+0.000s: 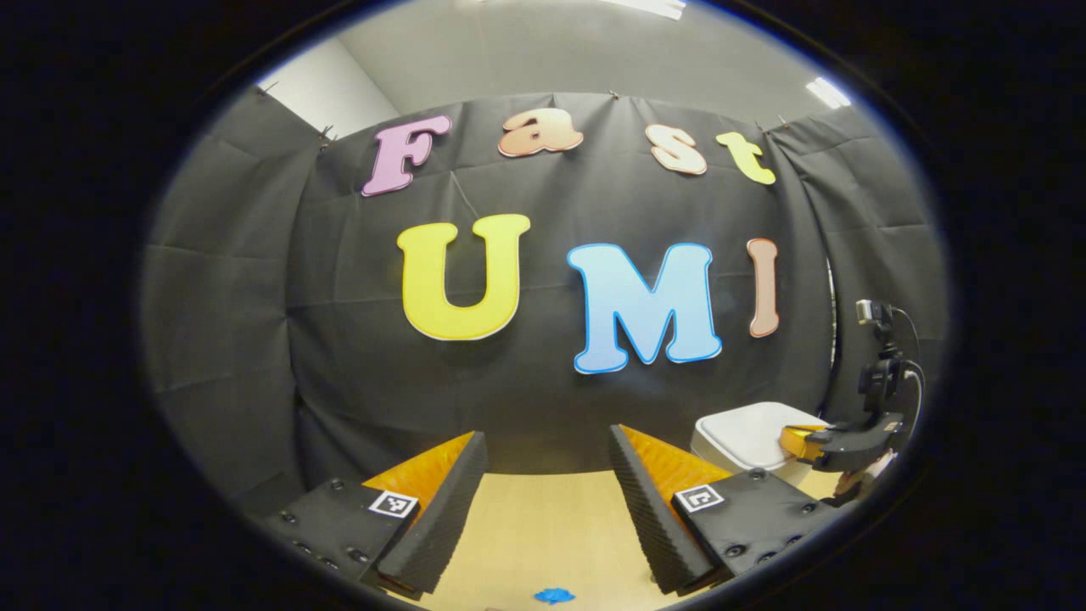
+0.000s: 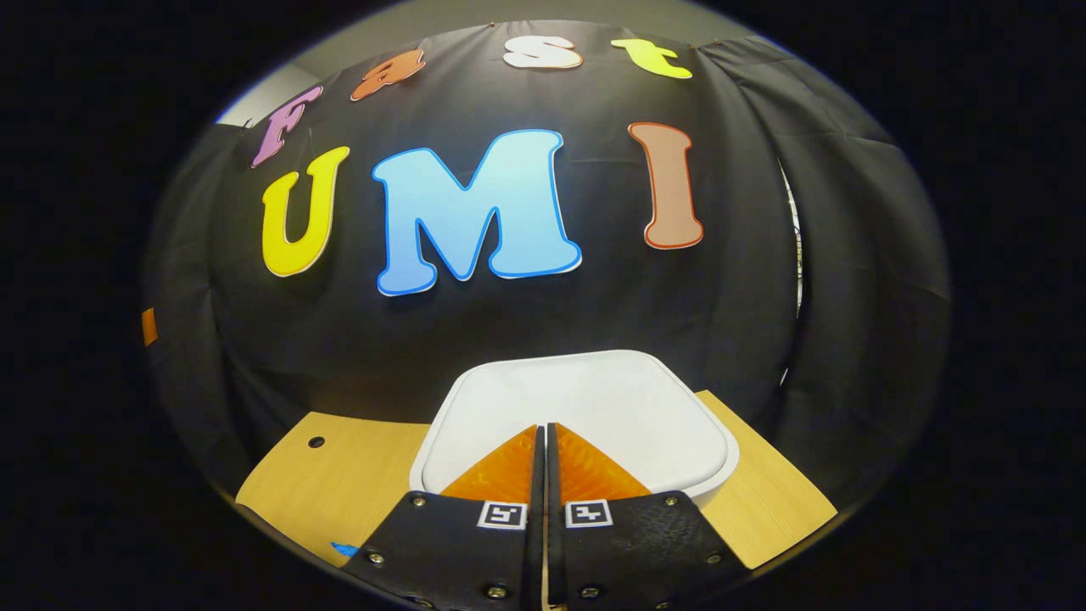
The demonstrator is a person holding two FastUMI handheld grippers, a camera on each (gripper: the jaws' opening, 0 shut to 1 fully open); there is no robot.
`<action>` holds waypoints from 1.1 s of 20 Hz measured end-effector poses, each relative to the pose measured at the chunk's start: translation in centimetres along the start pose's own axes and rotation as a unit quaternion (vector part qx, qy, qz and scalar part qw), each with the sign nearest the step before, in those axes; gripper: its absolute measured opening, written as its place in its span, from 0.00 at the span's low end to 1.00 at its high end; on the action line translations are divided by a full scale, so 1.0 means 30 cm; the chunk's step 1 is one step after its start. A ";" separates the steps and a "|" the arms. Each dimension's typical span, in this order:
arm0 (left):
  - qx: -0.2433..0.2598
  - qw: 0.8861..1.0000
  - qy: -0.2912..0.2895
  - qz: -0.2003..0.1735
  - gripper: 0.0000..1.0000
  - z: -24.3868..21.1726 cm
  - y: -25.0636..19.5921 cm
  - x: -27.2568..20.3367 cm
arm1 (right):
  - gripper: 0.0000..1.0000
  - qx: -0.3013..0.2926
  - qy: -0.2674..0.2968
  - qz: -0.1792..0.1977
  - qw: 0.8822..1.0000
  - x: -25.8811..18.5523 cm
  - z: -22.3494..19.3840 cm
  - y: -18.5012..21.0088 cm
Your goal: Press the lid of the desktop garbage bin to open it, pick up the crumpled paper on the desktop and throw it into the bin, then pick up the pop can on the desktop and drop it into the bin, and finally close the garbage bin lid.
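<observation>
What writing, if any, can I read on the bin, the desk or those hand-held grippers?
Bin lid: none, plain white.
Desk: none.
Left hand-held gripper: no words; square black-and-white markers, a pattern, not text.
Right hand-held gripper: the same kind of markers, no words.
</observation>
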State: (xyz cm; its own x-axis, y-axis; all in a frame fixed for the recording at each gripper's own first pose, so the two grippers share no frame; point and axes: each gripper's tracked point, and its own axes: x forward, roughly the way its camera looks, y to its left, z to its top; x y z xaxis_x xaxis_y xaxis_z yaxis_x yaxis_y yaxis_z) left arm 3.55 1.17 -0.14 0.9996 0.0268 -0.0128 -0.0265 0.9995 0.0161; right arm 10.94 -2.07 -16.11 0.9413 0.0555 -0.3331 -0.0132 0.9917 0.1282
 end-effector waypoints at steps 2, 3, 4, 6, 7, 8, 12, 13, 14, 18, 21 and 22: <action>-0.004 1.000 0.002 0.001 0.97 -0.005 0.002 -0.005 | 0.02 -0.003 0.005 -0.001 1.000 -0.001 -0.007 -0.003; -0.005 1.000 0.001 0.001 0.97 -0.006 0.000 -0.009 | 0.03 0.002 0.006 0.001 1.000 0.001 -0.020 -0.006; -0.005 1.000 0.002 0.000 0.97 -0.008 -0.006 -0.010 | 0.03 0.009 0.004 0.005 1.000 0.000 -0.019 -0.006; -0.003 1.000 0.003 -0.001 0.97 -0.012 -0.008 -0.019 | 0.03 0.030 0.001 0.012 0.999 0.000 -0.002 -0.006; -0.005 1.000 0.003 -0.003 0.96 -0.013 -0.011 -0.023 | 0.03 0.034 -0.006 0.016 0.999 -0.003 0.011 -0.003; -0.006 1.000 0.003 -0.005 0.97 -0.013 -0.012 -0.024 | 0.02 0.031 -0.015 0.019 0.999 -0.009 0.028 -0.003; -0.004 1.000 0.003 -0.005 0.97 -0.020 -0.005 -0.011 | 0.02 0.028 -0.022 0.013 0.999 -0.028 0.053 -0.013; -0.004 1.000 0.004 -0.005 0.97 -0.021 -0.007 -0.007 | 0.02 0.030 -0.033 0.012 0.999 -0.041 0.074 -0.007; -0.004 1.000 0.004 -0.006 0.97 -0.025 -0.007 -0.004 | 0.02 0.030 -0.046 0.012 0.998 -0.057 0.105 -0.004; -0.007 1.000 0.004 -0.008 0.96 -0.035 -0.015 0.010 | 0.02 0.014 -0.094 0.016 0.995 -0.126 0.212 0.017; -0.007 1.000 0.004 -0.010 0.92 -0.044 -0.019 0.019 | 0.02 0.002 -0.117 0.018 0.993 -0.154 0.263 0.022; -0.005 1.000 0.004 -0.011 0.94 -0.042 -0.022 0.023 | 0.02 0.000 -0.122 0.019 0.992 -0.160 0.278 0.022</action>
State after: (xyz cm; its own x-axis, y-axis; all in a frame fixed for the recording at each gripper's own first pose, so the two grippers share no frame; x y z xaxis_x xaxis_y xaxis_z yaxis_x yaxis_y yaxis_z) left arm 4.23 0.56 -1.43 0.9998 0.0039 -0.0202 -0.0038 1.0000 0.0050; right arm 9.24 -2.65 -6.63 0.9937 0.0626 -0.0929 -0.0497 0.9896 0.1353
